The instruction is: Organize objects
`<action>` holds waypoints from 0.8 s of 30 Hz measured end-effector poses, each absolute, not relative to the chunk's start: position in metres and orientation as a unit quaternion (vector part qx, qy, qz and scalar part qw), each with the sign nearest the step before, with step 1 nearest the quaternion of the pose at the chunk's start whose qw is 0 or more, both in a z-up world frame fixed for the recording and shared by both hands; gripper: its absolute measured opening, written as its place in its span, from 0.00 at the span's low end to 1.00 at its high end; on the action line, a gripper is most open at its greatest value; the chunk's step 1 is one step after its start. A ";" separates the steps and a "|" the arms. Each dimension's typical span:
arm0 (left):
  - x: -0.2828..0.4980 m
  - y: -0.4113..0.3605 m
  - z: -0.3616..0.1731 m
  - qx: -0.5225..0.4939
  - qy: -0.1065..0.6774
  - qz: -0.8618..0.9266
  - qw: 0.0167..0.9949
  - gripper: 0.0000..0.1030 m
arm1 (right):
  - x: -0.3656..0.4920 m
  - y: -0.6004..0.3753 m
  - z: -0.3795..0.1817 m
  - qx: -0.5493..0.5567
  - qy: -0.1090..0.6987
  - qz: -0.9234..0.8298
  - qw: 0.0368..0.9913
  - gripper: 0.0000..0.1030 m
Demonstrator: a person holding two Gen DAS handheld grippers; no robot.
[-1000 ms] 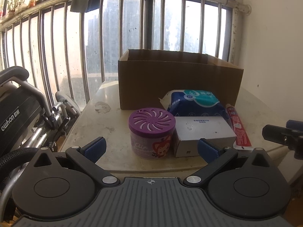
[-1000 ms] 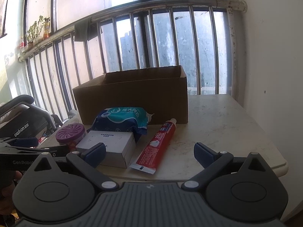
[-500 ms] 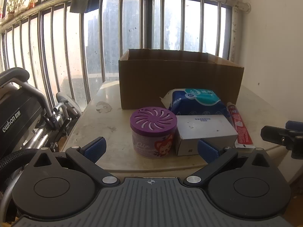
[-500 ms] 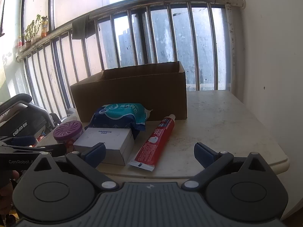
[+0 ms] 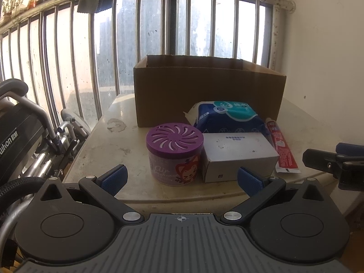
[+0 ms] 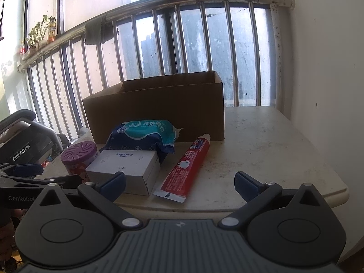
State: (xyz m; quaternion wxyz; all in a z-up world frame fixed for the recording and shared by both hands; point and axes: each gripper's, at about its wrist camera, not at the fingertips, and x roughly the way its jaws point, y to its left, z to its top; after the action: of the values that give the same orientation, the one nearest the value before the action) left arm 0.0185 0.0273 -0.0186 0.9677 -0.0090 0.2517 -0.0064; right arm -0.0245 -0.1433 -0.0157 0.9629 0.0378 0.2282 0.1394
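An open cardboard box stands at the back of a pale table. In front of it lie a purple air freshener can, a grey carton, a blue wipes pack and a red toothpaste tube. My left gripper is open, at the table's near edge in front of the can. My right gripper is open, in front of the toothpaste tube, with the carton, the wipes pack, the can and the box beyond.
A folded wheelchair stands left of the table. Window bars run behind the box. A white wall bounds the right side. The right gripper shows at the right edge of the left wrist view, the left gripper at the left edge of the right wrist view.
Both grippers have moved a little forward and up toward the table. The objects have not moved.
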 end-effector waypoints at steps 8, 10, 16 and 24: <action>0.017 0.027 -0.018 -0.009 0.251 -0.001 0.968 1.00 | -0.025 -0.144 -0.018 0.039 0.234 0.138 0.961 1.00; 0.017 0.027 -0.018 -0.008 0.251 0.001 0.968 1.00 | -0.025 -0.146 -0.018 0.041 0.235 0.137 0.961 1.00; 0.018 0.027 -0.019 -0.006 0.252 0.002 0.968 1.00 | -0.025 -0.145 -0.018 0.040 0.236 0.137 0.961 1.00; 0.020 0.030 -0.024 -0.007 0.258 0.012 0.966 1.00 | -0.026 -0.143 -0.018 0.037 0.236 0.140 0.961 1.00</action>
State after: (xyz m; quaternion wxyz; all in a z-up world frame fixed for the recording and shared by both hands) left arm 0.0203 0.0299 -0.0242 0.9659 -0.0068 0.2584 0.0120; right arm -0.0257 -0.1432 -0.0182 0.9608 0.0369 0.2362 0.1404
